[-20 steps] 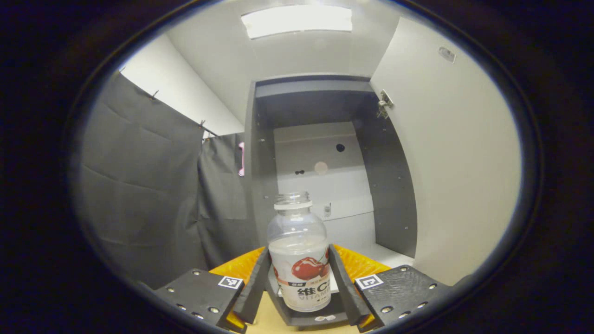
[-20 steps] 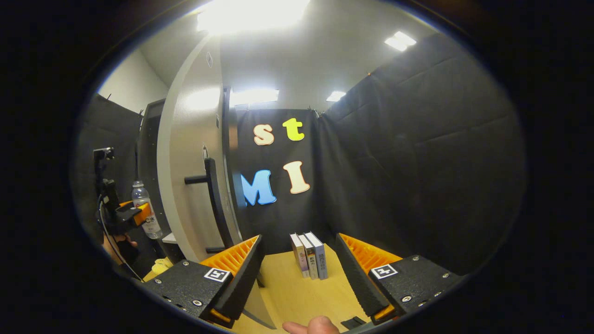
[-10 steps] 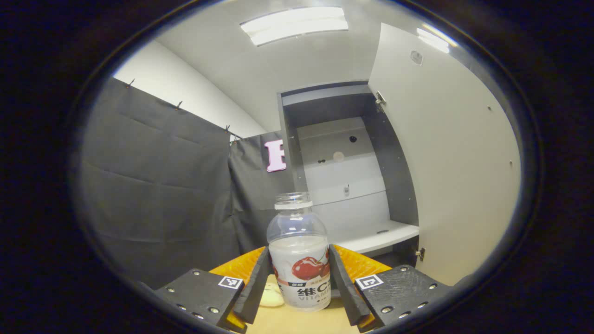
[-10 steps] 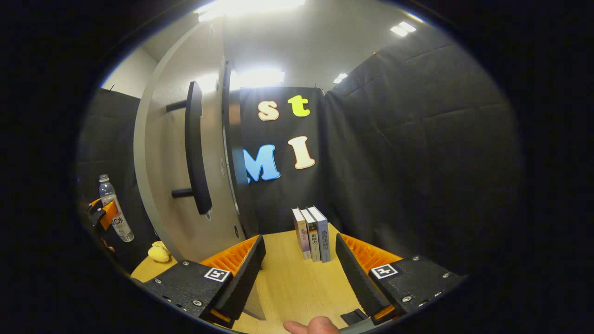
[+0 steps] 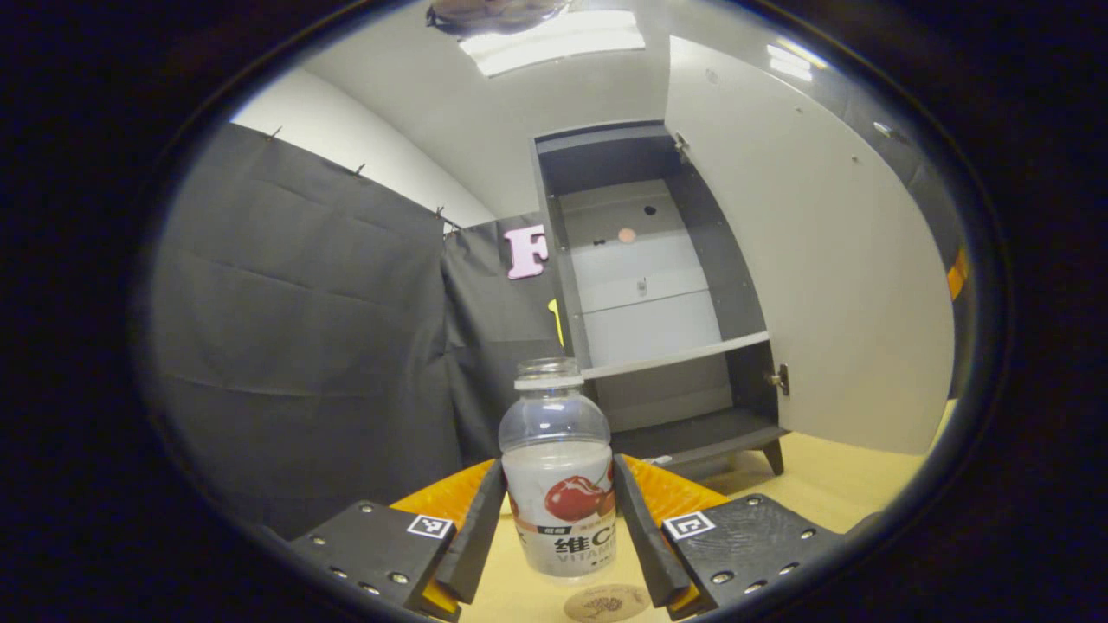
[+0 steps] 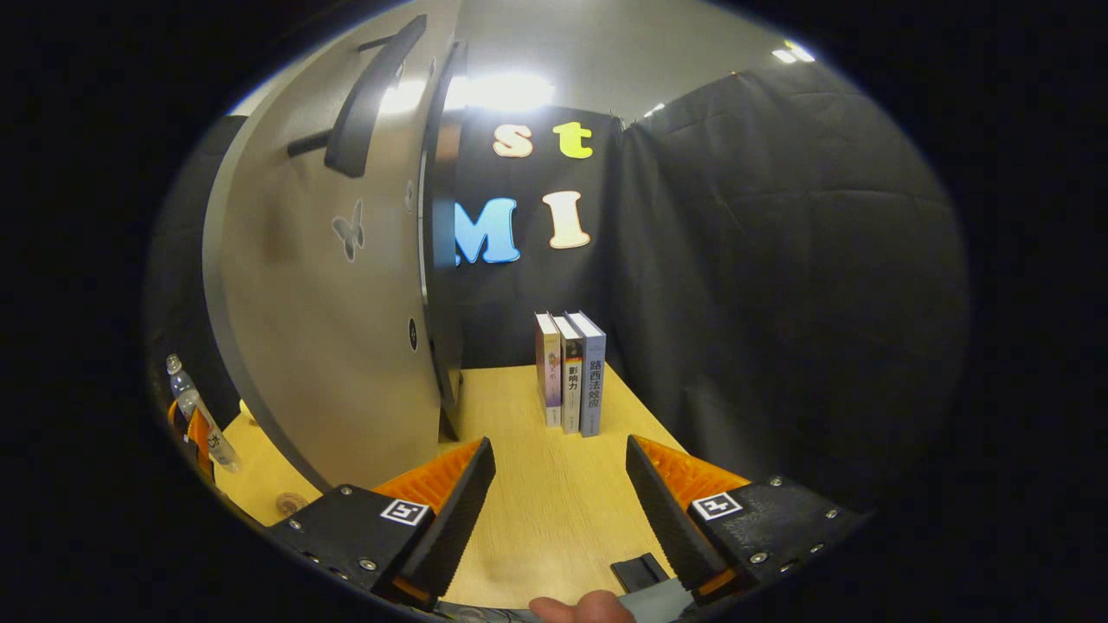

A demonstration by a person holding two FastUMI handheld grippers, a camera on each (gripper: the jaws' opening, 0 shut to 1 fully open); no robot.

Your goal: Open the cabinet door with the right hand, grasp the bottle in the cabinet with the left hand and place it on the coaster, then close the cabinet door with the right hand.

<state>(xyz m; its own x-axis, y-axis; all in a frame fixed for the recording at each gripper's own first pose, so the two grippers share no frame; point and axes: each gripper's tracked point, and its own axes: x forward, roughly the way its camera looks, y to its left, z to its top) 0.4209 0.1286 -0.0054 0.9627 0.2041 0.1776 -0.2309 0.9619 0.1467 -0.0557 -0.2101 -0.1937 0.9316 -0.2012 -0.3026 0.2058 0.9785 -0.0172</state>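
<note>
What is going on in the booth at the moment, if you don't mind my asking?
A person is working with a gripper in each hand. The left gripper is shut on a bottle, holding it upright just above a round coaster on the wooden table. The cabinet door stands wide open, and the cabinet shelves look bare. The right gripper is open, holding nothing, beside the door's outer face near three upright books.

a pale wooden table carries everything here. three books stand upright side by side near its back edge by the black cloth, and the cabinet rests on the table on short dark legs. a small round coaster lies flat on the wood near the front.
</note>
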